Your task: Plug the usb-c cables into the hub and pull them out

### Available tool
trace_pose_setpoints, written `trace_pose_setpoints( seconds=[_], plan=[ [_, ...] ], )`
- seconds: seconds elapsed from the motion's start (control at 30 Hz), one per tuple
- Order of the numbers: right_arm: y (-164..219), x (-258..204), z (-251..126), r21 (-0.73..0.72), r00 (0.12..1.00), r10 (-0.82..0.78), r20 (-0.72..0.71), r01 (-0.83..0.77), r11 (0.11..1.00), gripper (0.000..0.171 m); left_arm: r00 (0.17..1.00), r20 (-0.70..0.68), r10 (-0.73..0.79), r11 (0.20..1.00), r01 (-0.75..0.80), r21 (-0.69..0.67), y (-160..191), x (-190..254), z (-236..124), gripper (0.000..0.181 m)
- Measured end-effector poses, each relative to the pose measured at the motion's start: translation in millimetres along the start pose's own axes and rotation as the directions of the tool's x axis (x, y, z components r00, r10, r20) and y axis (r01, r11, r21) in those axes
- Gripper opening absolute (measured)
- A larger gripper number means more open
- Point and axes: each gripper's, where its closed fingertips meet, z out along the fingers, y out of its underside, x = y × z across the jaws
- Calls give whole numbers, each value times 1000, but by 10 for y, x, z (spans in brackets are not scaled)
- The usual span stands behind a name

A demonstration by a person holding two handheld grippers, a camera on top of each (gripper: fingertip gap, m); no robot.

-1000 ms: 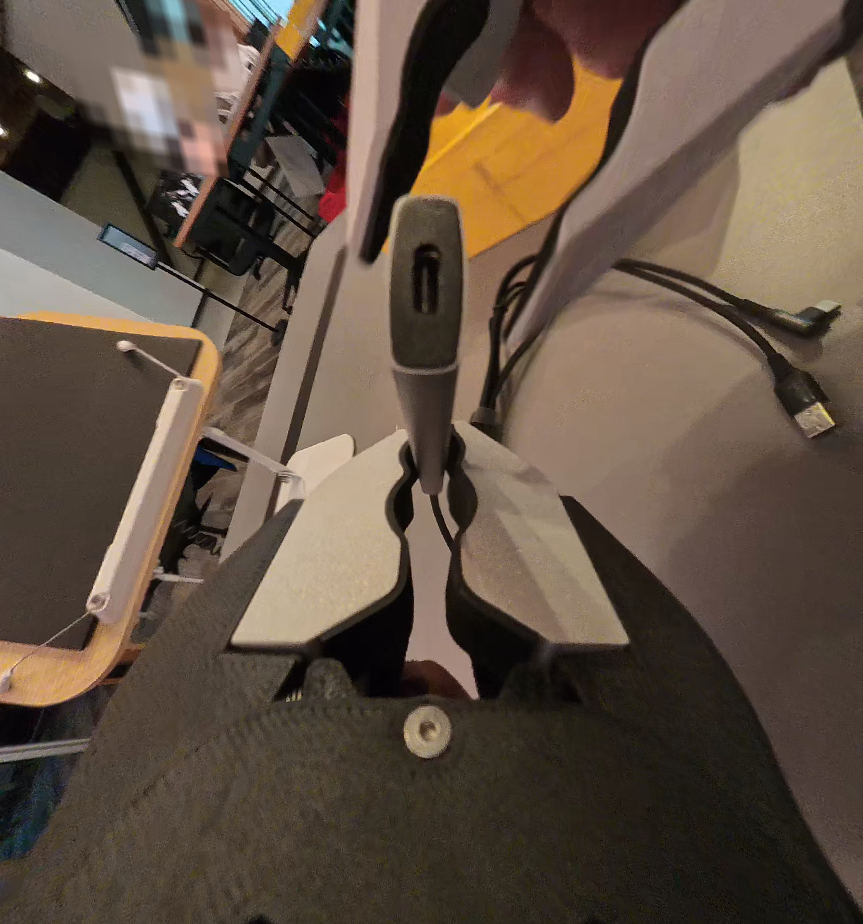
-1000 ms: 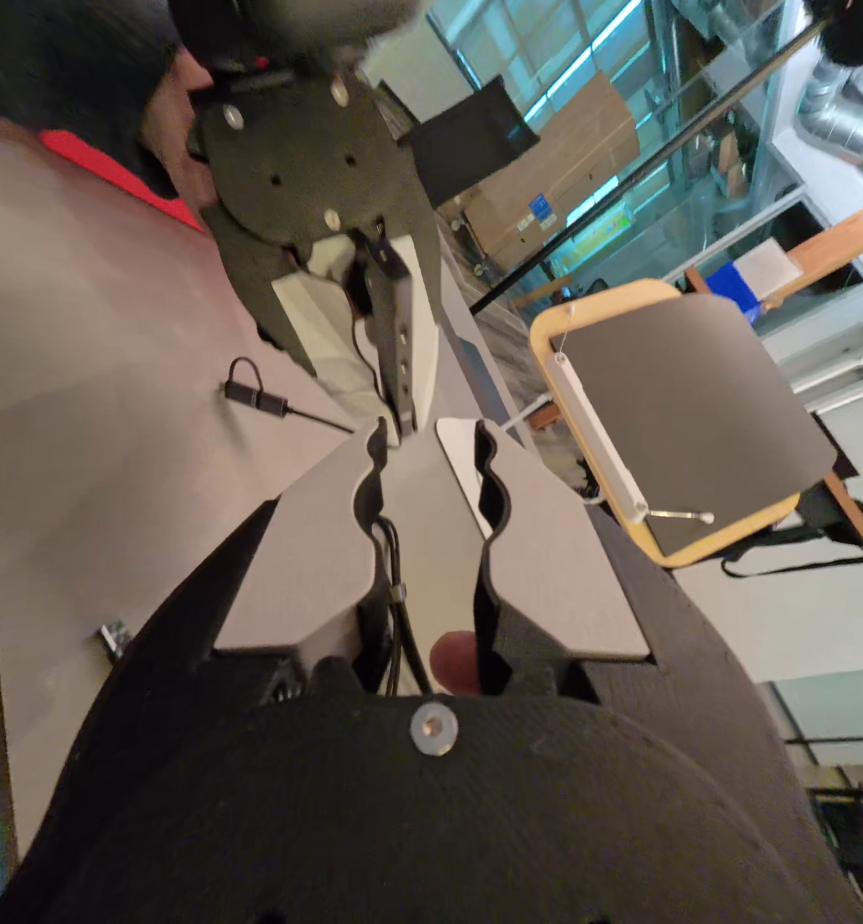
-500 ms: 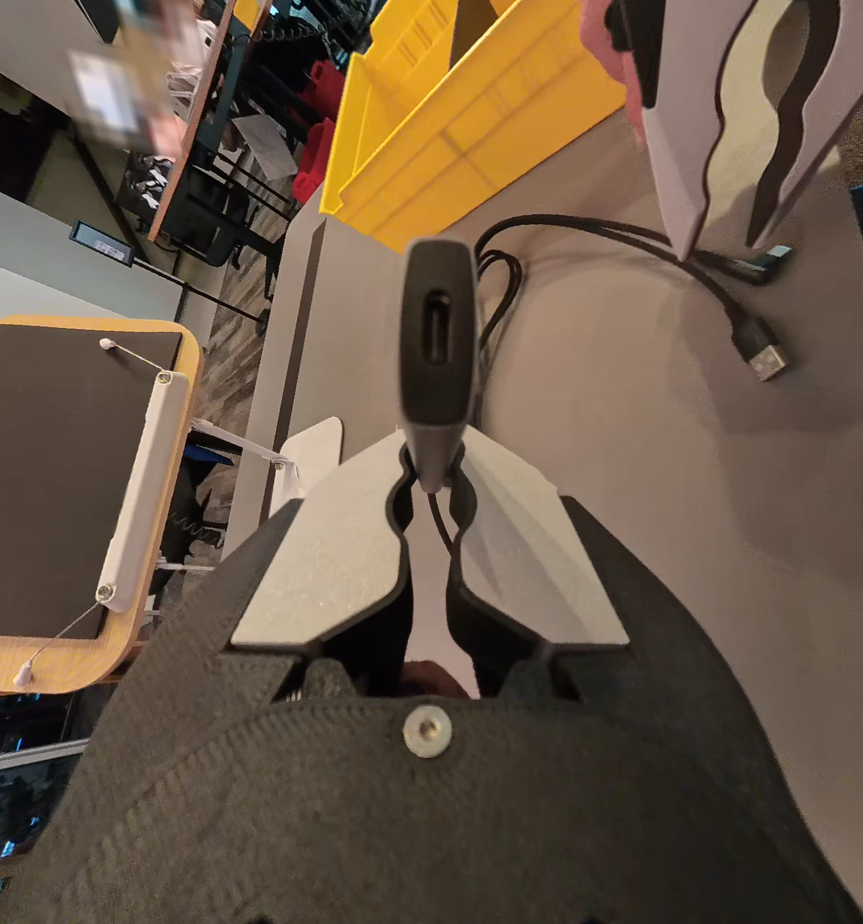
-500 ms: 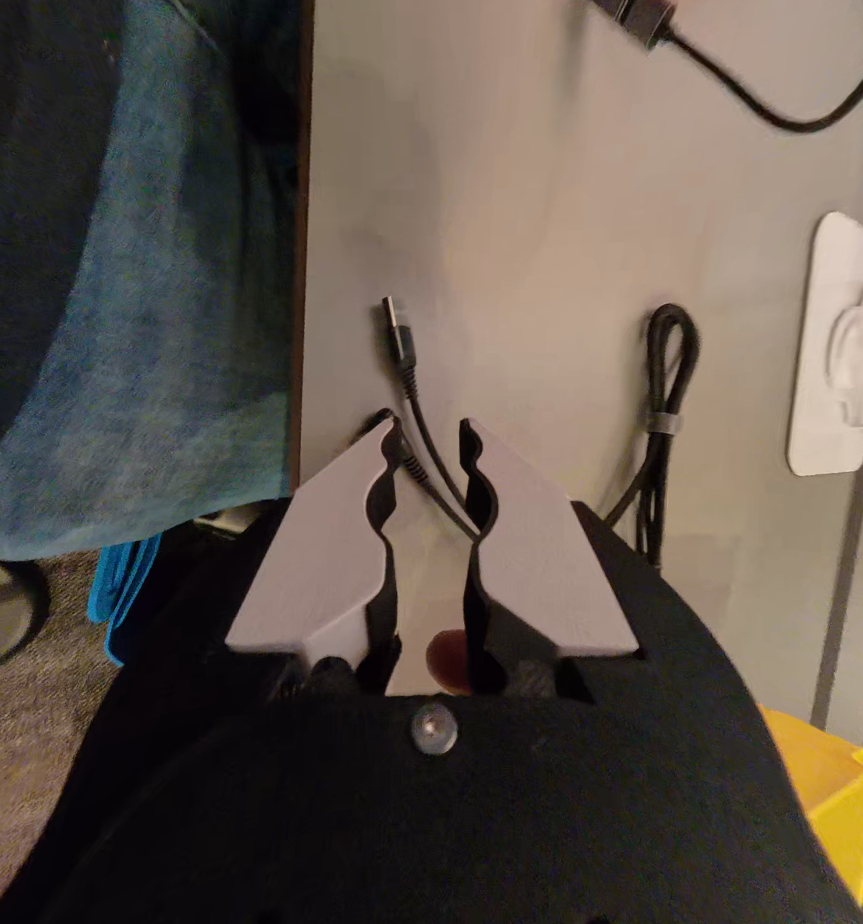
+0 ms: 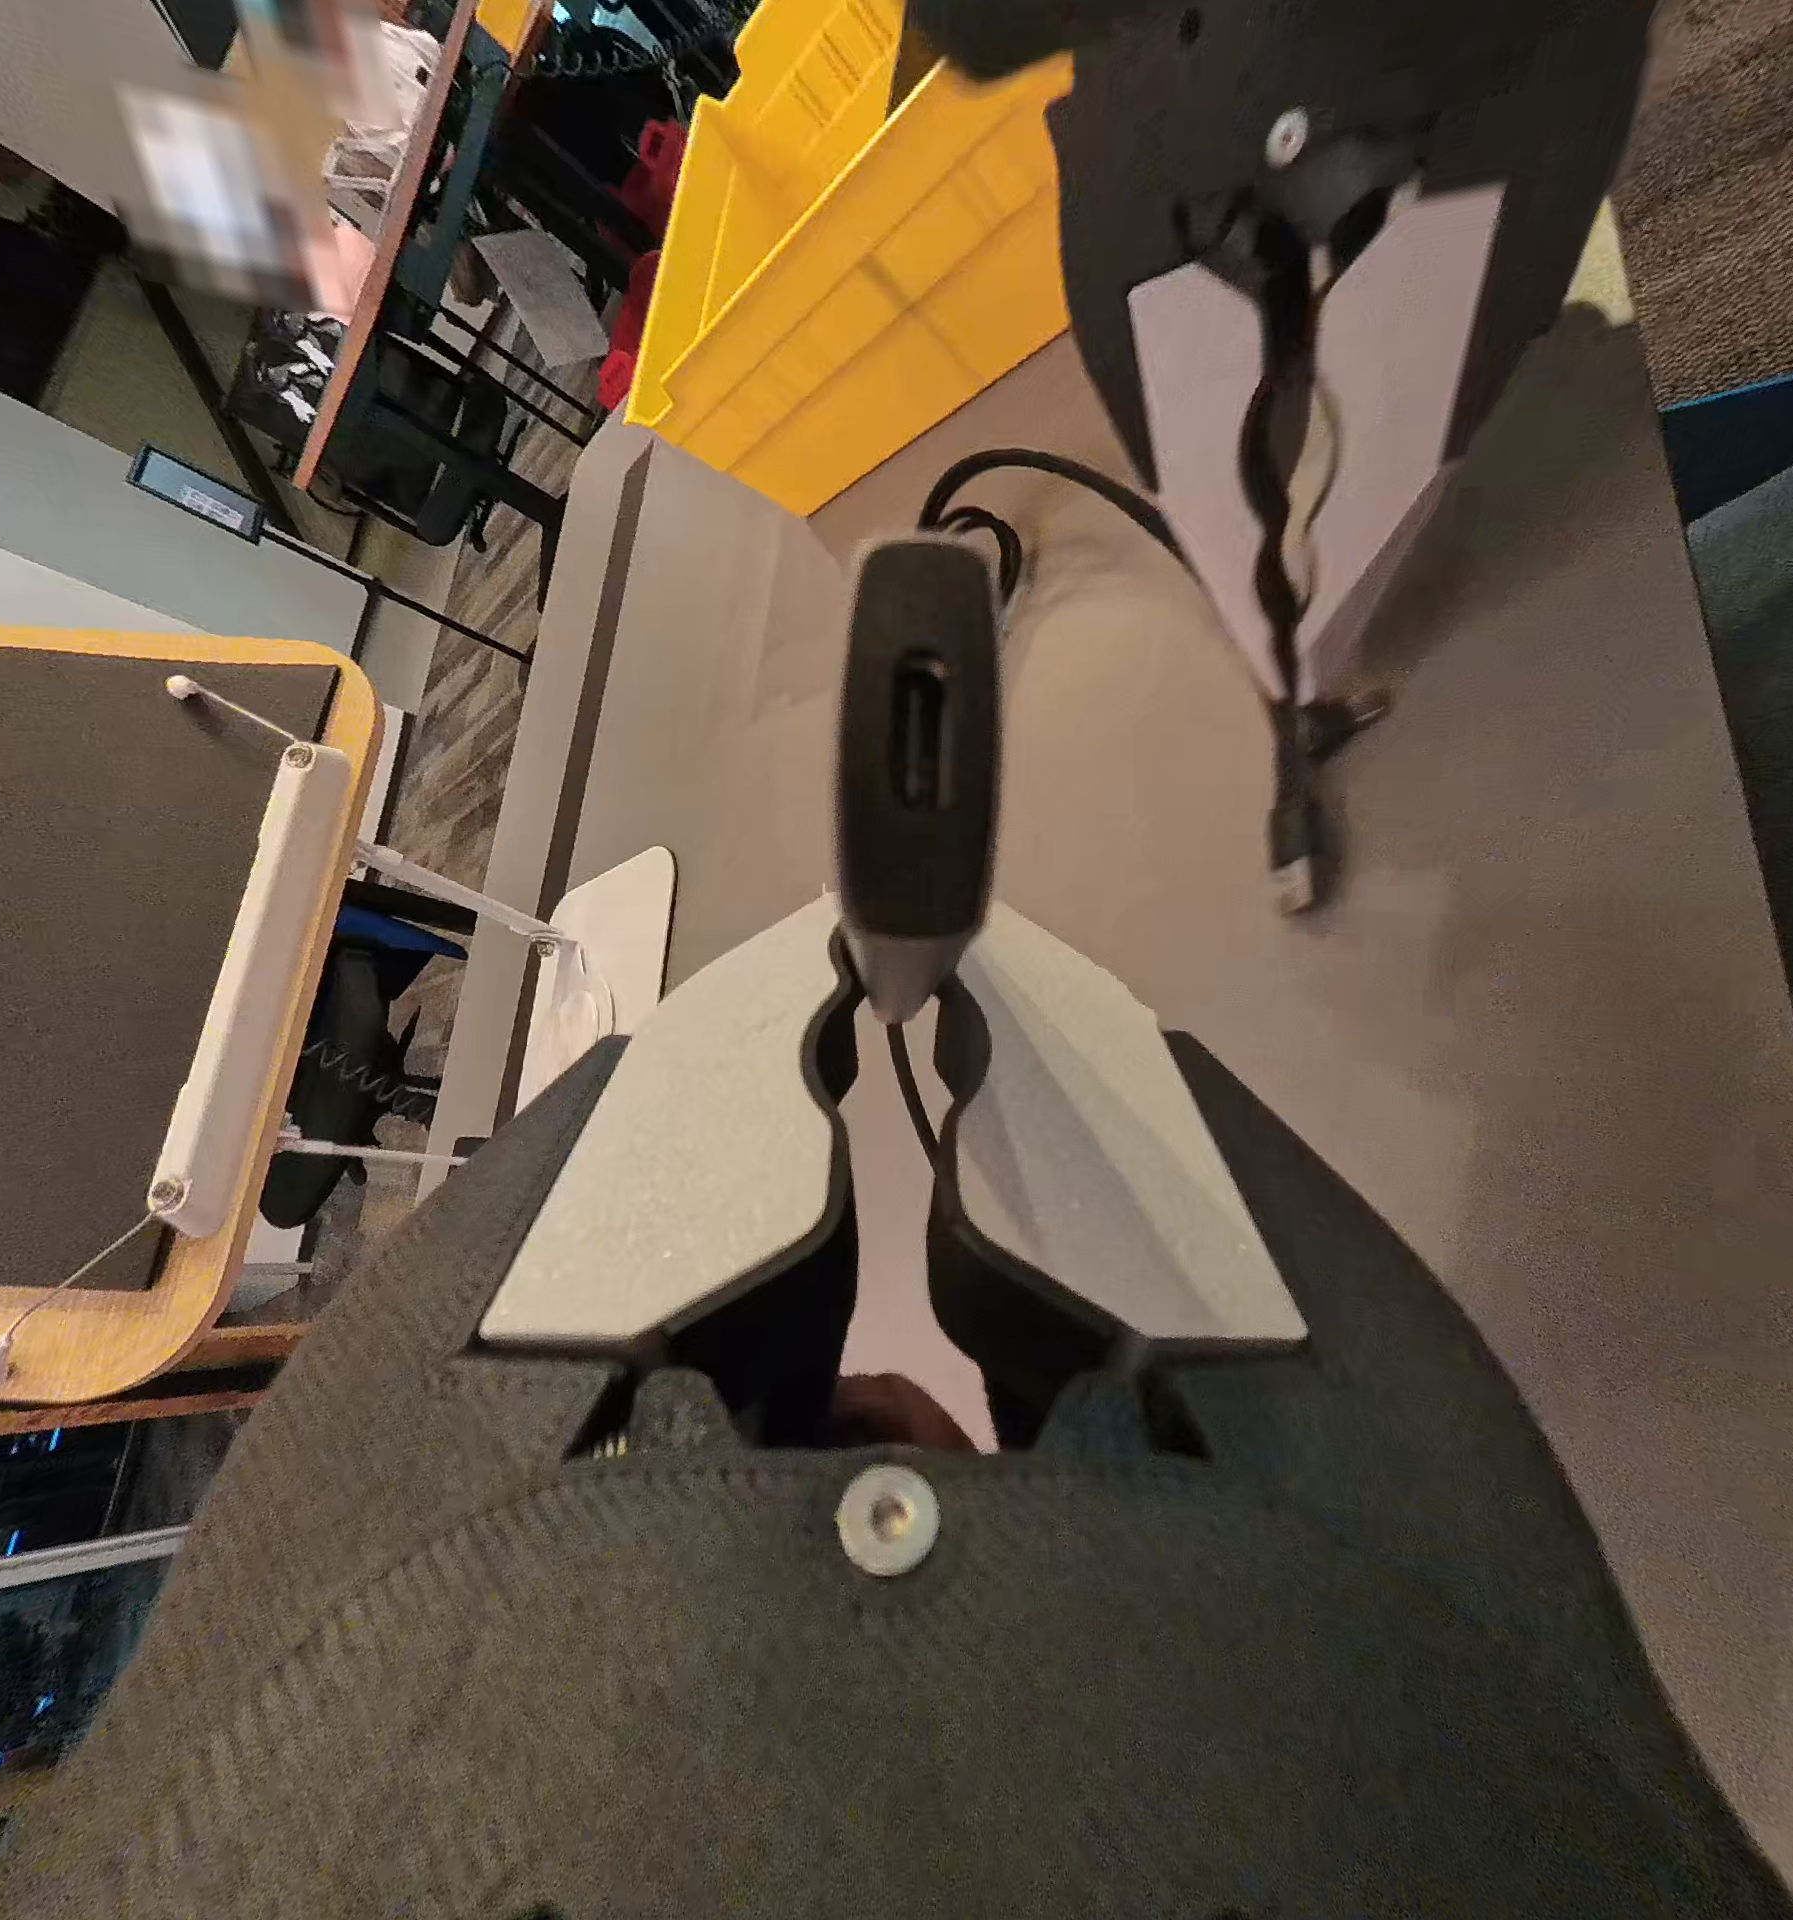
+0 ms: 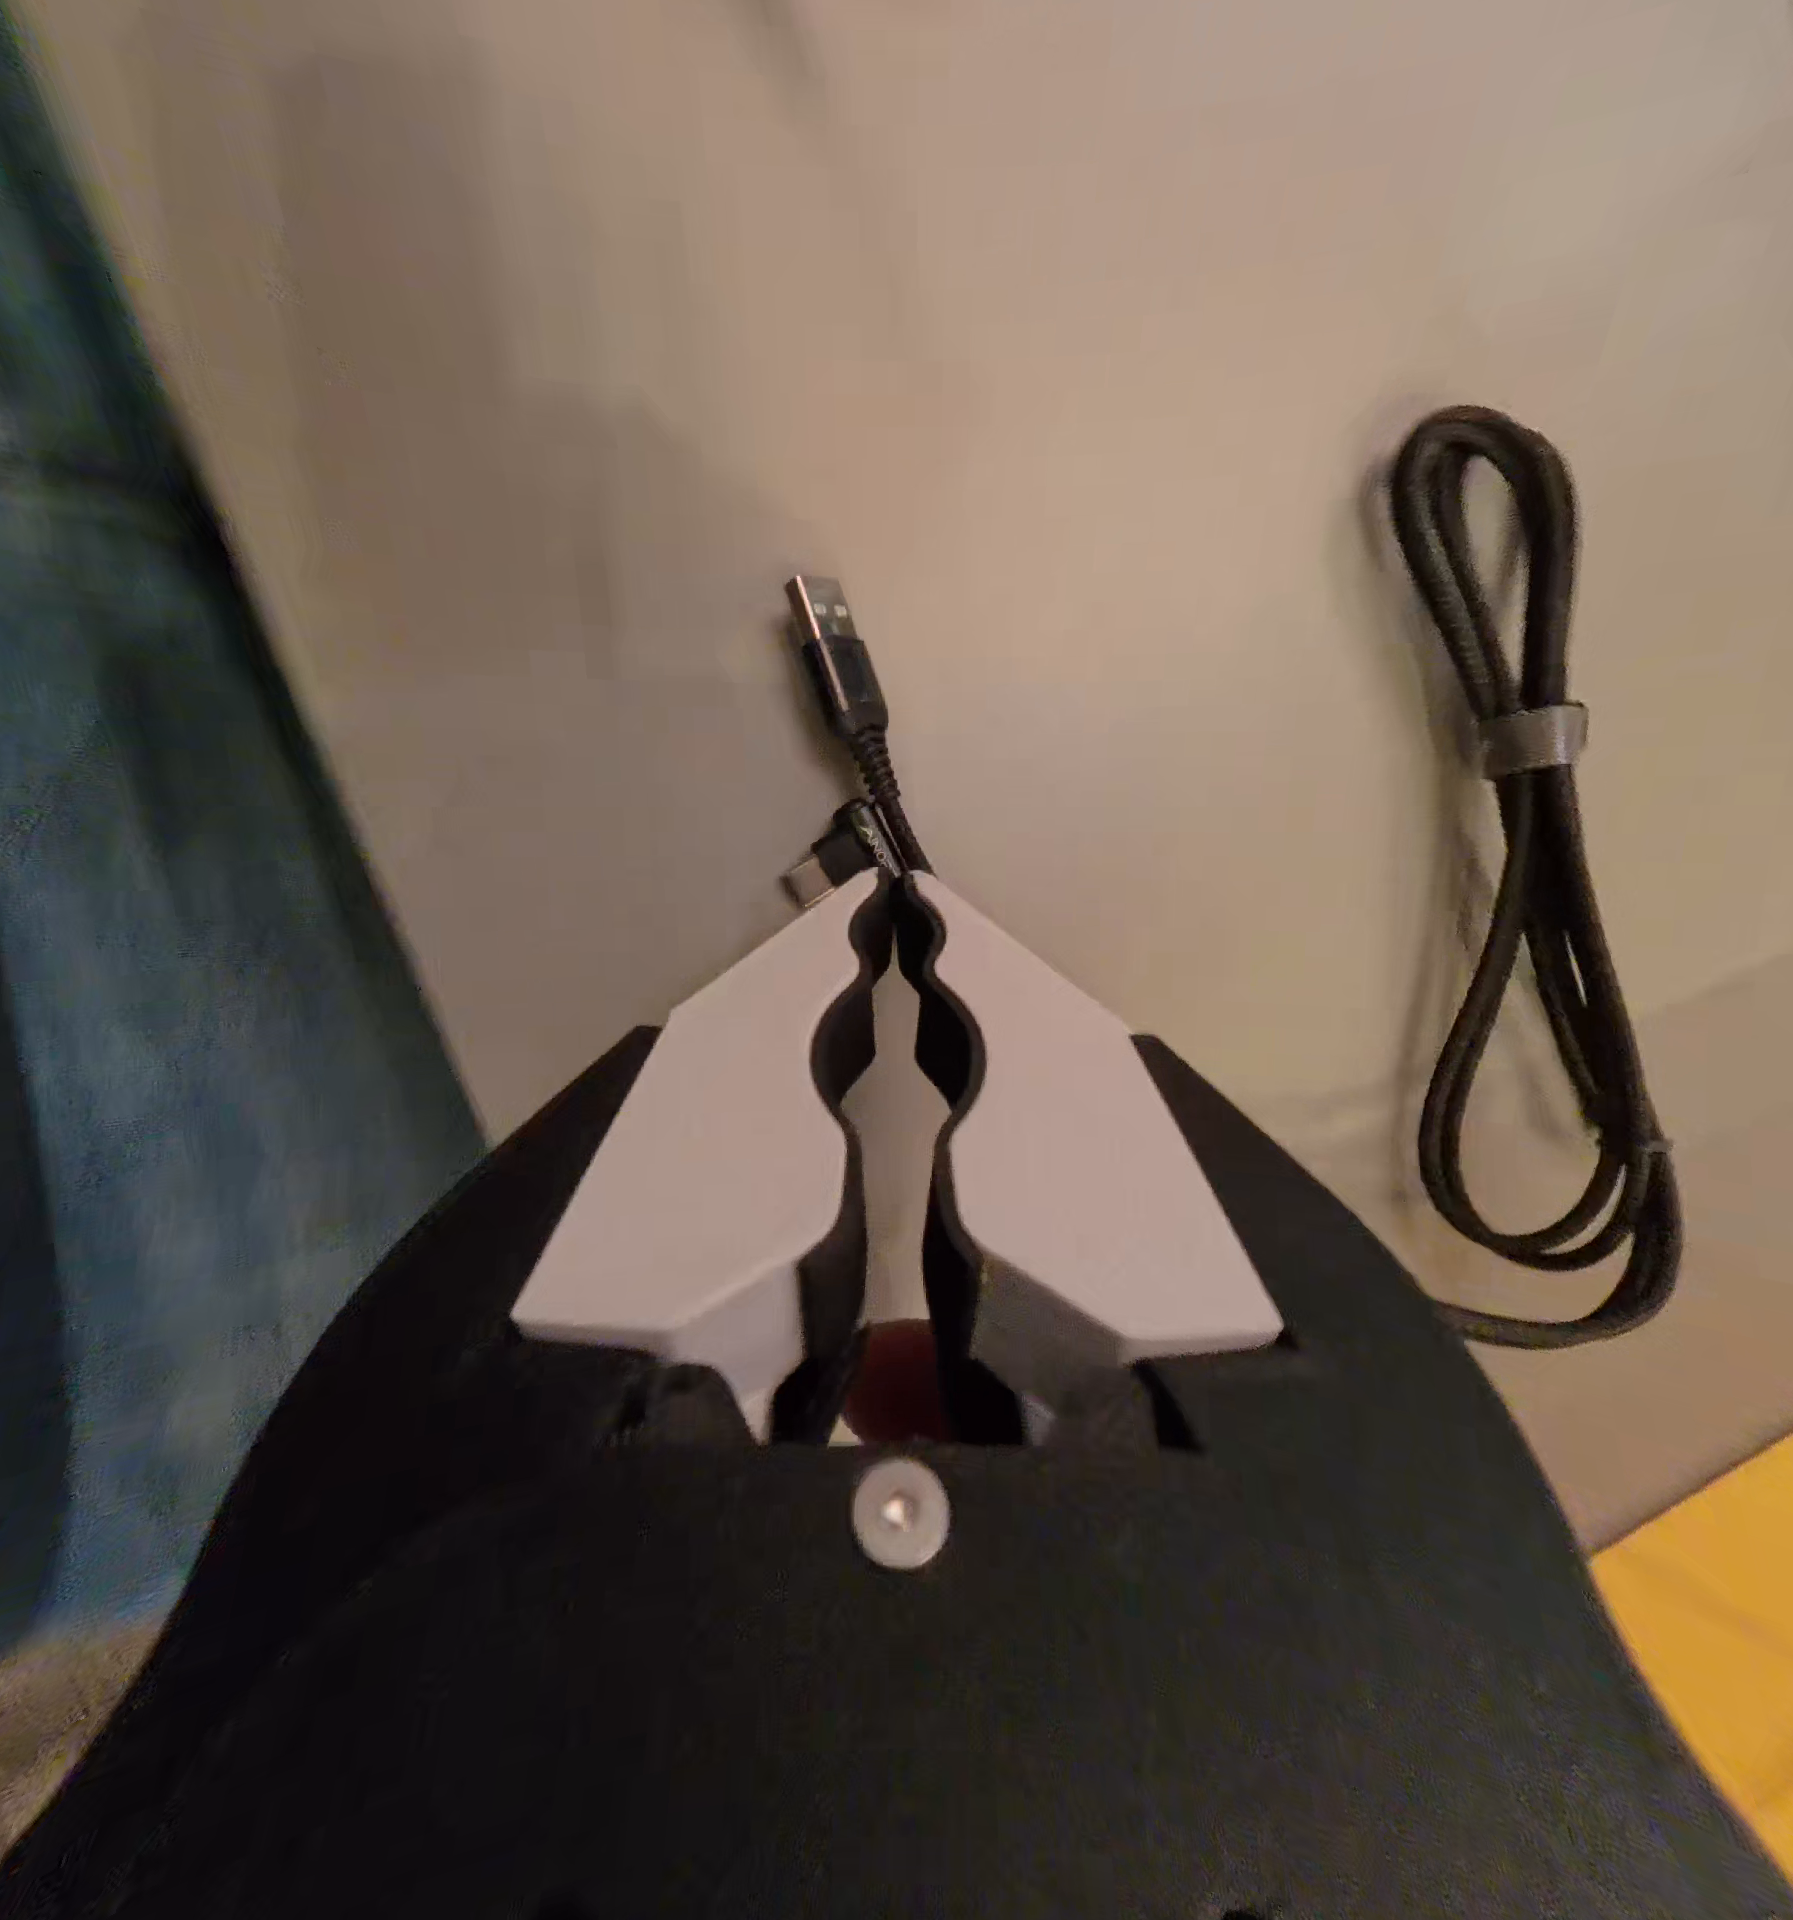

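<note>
While the grey table [image 6: 1079, 312] carries everything, the trouble can come from the small parts. On its far side, in the left wrist view, stands a yellow bin [image 5: 850, 260]; it is well apart from the work and I judge it no risk.

The left gripper [image 5: 897, 997] is clamped on the narrow end of the hub [image 5: 918, 748], which stands up from the fingertips with a port facing the camera. Because only the tip of the hub is held, a push from a plug can turn it or make it slip out.

The right gripper [image 6: 897, 883] is closed together on the black cable [image 6: 897, 831], right at its fingertips on the table. It grips the cord, not the plug body. The angled usb-c plug [image 6: 835, 847] lies just left of the tips, and the flat usb-a plug [image 6: 830, 623] points farther away. I judge that both ends can hang loose when lifted, so the usb-c plug can swing and miss the port, or the wrong end can meet the hub.

At the right, the coiled part of the cable [image 6: 1494, 831], tied with a strap, can drag when the cord is lifted.
</note>
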Motion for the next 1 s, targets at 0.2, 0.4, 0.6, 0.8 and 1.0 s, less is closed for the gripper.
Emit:
trace_pose_setpoints(
  seconds=[0.2, 0.4, 0.6, 0.8, 1.0],
  plan=[
    [-529, 137, 281, 185, 948, 318, 21, -316, 930, 6, 1000, 24, -10, 1000, 10, -12, 67, -58, -13, 10],
    [-727, 313, 10, 271, 987, 158, -9, -150, 951, 8, 999, 43, -22, 999, 24, -43, 162, -149, -78, 10],
    [-319, 214, 74, 3, 943, -333, 16, 333, 943, 3, 999, 44, -17, 998, 20, -60, 198, -199, -92, 10],
    [-377, 113, 322, 73, 914, -396, 87, 390, 918, 4, 1000, 30, -3, 998, 5, -67, 201, -152, -91, 10],
    [-431, 137, 379, 96, 964, -191, 182, 176, 980, 3, 1000, 29, -8, 998, 10, -67, 208, -161, -91, 10]
  ],
)
